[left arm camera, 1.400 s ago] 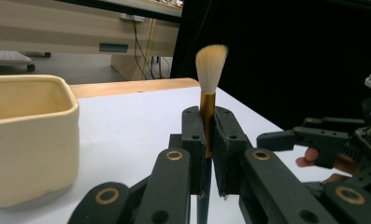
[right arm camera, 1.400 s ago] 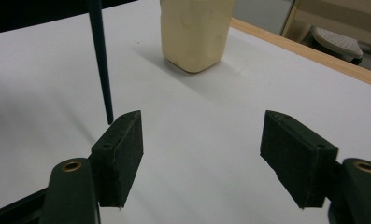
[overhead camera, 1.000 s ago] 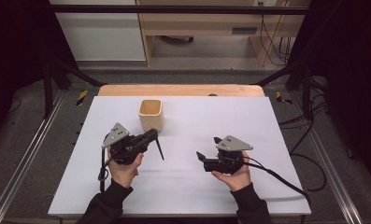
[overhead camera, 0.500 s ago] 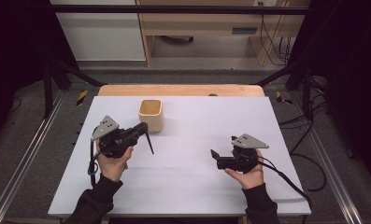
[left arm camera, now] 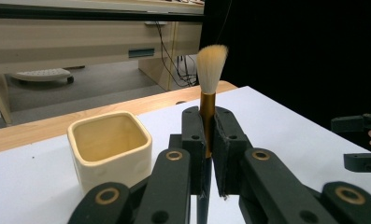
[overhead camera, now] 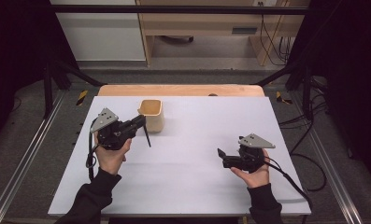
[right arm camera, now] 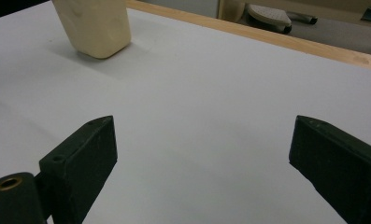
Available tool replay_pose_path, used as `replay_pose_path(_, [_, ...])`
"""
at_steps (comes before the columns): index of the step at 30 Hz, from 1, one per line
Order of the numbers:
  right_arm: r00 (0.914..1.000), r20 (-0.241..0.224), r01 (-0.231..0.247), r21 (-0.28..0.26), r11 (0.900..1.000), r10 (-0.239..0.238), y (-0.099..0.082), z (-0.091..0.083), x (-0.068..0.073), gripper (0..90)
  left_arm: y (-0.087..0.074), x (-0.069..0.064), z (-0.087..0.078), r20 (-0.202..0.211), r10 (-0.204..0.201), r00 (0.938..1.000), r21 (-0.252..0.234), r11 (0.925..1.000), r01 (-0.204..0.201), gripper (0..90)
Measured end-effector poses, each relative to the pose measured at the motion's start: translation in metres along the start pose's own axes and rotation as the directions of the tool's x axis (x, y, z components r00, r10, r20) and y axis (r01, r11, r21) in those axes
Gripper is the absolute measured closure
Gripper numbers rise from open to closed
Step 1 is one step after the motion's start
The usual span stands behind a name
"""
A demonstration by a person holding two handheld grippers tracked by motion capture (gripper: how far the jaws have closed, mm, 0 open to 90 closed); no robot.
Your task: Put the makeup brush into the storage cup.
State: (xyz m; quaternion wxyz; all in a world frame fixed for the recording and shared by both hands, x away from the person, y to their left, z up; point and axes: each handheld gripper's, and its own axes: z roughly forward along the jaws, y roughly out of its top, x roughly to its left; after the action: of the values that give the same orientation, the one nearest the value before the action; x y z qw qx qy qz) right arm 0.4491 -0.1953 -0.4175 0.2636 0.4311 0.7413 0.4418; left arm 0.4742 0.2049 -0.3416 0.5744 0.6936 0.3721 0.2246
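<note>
High view: left gripper (overhead camera: pixel 139 123) clamps a brush (overhead camera: pixel 146 134) just beside the cream cup (overhead camera: pixel 153 115) on the white table (overhead camera: pixel 197 154). Brush not yet in the cup, so placing it looks like what is left. Right gripper (overhead camera: pixel 220 155) sits well apart, jaws wide, nothing between them.

Left gripper view: brush (left arm camera: pixel 207 100) upright between closed jaws, bristles up; cup (left arm camera: pixel 109 148) close by, inside bare.

Right gripper view: jaws spread over bare table; cup (right arm camera: pixel 93 25) far off.
</note>
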Motion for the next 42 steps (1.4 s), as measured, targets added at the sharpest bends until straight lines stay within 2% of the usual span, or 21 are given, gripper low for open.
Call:
replay_pose_path(17, [0.9997,0.008,-0.024,0.003,0.9997,0.024,-0.001,0.0,-0.004,7.8,0.021,0.016,0.017,-0.032,-0.002,0.9995,-0.005,1.0,0.001,83.4])
replay_pose_path(31, [0.9996,0.01,-0.027,0.004,0.9996,0.027,-0.002,0.001,-0.005,7.3,0.039,0.025,0.037,-0.053,0.026,0.9983,0.016,0.9996,-0.025,83.4])
replay_pose_path(42, [0.9996,0.007,-0.027,0.003,0.9996,0.027,-0.002,0.001,-0.005,7.3,0.049,0.036,0.047,-0.092,0.01,0.9957,0.011,0.9999,-0.009,83.5])
